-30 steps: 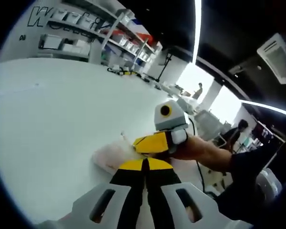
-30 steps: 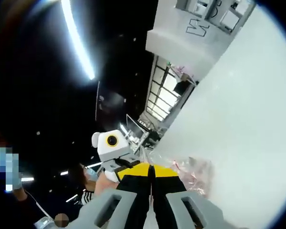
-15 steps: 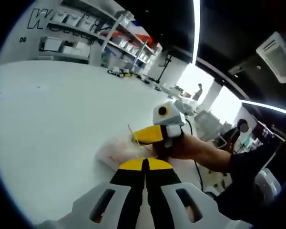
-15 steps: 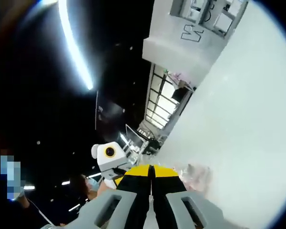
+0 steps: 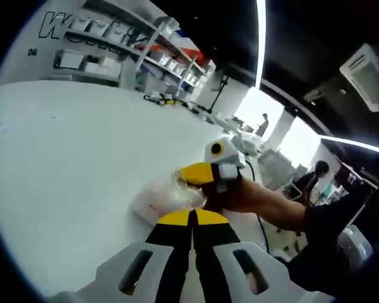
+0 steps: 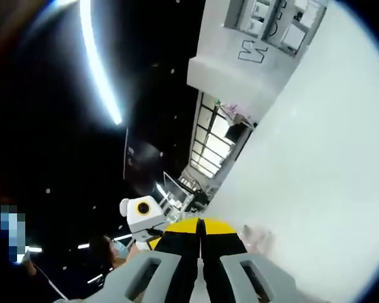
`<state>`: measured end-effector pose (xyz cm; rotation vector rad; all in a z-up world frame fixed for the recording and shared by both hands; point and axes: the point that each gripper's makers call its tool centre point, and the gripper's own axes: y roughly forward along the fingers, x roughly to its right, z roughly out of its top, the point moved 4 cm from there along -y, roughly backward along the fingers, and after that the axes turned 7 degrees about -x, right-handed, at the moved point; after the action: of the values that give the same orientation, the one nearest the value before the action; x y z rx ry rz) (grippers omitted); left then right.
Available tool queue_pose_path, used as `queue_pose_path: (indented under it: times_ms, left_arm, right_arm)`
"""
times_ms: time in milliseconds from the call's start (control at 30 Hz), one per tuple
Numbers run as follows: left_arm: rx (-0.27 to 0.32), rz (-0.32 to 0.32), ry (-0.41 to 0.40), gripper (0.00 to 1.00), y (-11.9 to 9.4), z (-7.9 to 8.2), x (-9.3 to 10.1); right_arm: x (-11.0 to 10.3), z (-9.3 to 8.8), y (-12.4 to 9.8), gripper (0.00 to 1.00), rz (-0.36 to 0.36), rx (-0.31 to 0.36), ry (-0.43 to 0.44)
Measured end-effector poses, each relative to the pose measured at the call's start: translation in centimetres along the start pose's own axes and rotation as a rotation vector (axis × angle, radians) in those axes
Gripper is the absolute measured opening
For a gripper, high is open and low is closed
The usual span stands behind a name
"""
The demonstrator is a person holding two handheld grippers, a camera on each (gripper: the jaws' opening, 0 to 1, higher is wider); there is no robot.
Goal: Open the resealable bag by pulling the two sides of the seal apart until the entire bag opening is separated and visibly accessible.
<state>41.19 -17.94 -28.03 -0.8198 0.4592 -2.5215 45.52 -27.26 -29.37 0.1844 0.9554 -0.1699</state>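
In the left gripper view, the left gripper (image 5: 192, 218) is seen rising from the bottom centre of the frame, its two black, yellow-tipped fingers (image 5: 175, 219) pressed together with only a thin dark seam between them; whether a film edge of the bag is pinched in that seam cannot be told. Just above those tips, in the middle of the frame, the resealable bag (image 5: 159, 201) is seen as a pale, crumpled clear pouch with a pinkish tint, its lower part lying on the white bench (image 5: 82, 158) and its upper edge lifted. That lifted edge is gripped by the right gripper (image 5: 188, 177), which enters from the right, held in a person's hand (image 5: 240, 194) with a dark sleeve (image 5: 331, 221) behind it; its yellow fingers are closed on the bag's top. In the right gripper view, the right gripper (image 6: 200, 225) is shown at the bottom centre with its fingers (image 6: 218, 226) drawn together to a narrow line. The bag (image 6: 256, 237) is glimpsed just right of those tips as a faint pinkish patch against the bench (image 6: 328, 158), largely hidden. The left gripper (image 6: 153, 240) appears at lower left, close beside the right one. Shelving (image 5: 145, 53) is seen at the upper left of the left gripper view.
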Motion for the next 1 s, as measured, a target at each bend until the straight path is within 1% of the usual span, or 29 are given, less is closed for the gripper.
queue_pose_path:
  times_ms: [67, 100, 233, 267, 333, 367, 600, 667, 700, 733, 800, 833, 867, 900, 967, 1000]
  left_arm:
    - [0.001, -0.005, -0.004, 0.00, -0.01, -0.01, 0.00]
    - [0.015, 0.002, -0.002, 0.00, -0.09, 0.04, 0.02]
    - [0.029, -0.003, -0.012, 0.00, -0.26, 0.15, -0.12]
    - [0.039, 0.004, -0.007, 0.00, -0.37, 0.24, -0.20]
    - [0.038, -0.002, -0.017, 0.00, -0.42, 0.24, -0.33]
    - [0.047, 0.003, -0.013, 0.00, -0.49, 0.33, -0.37]
    - [0.050, 0.000, -0.021, 0.00, -0.63, 0.32, -0.36]
    - [0.061, 0.007, -0.019, 0.00, -0.71, 0.40, -0.36]
    - [0.054, -0.002, -0.026, 0.00, -0.66, 0.27, -0.22]
    - [0.070, 0.010, -0.017, 0.00, -0.75, 0.42, -0.29]
    - [0.067, 0.007, -0.024, 0.00, -0.72, 0.25, -0.14]
    - [0.080, 0.015, -0.022, 0.00, -0.82, 0.37, -0.21]
    - [0.073, 0.006, -0.029, 0.00, -0.76, 0.29, -0.16]
    - [0.084, 0.012, -0.025, 0.00, -0.78, 0.49, -0.34]
    - [0.071, 0.004, -0.028, 0.00, -0.68, 0.35, -0.31]
    - [0.076, 0.010, -0.023, 0.00, -0.67, 0.39, -0.35]
  right_arm:
    - [0.14, 0.20, -0.18, 0.00, -0.010, 0.011, -0.005]
    - [0.17, 0.31, -0.28, 0.00, -0.010, 0.019, -0.004]
    - [0.29, 0.56, -0.51, 0.00, -0.023, 0.039, -0.010]
    - [0.30, 0.57, -0.55, 0.00, -0.025, 0.042, -0.012]
    - [0.36, 0.70, -0.63, 0.00, -0.028, 0.052, -0.010]
    - [0.37, 0.72, -0.64, 0.00, -0.028, 0.054, -0.011]
    - [0.31, 0.70, -0.75, 0.00, -0.032, 0.063, -0.013]
    - [0.32, 0.76, -0.81, 0.00, -0.035, 0.067, -0.018]
    - [0.31, 0.76, -0.83, 0.00, -0.034, 0.068, -0.017]
    - [0.35, 0.80, -0.86, 0.00, -0.037, 0.070, -0.019]
    - [0.35, 0.77, -0.88, 0.00, -0.040, 0.070, -0.022]
    - [0.35, 0.79, -0.93, 0.00, -0.045, 0.075, -0.027]
    - [0.31, 0.73, -0.94, 0.00, -0.043, 0.074, -0.025]
    - [0.26, 0.70, -0.94, 0.00, -0.043, 0.075, -0.027]
    - [0.19, 0.60, -0.93, 0.00, -0.041, 0.072, -0.024]
    - [0.25, 0.69, -0.95, 0.00, -0.043, 0.075, -0.024]
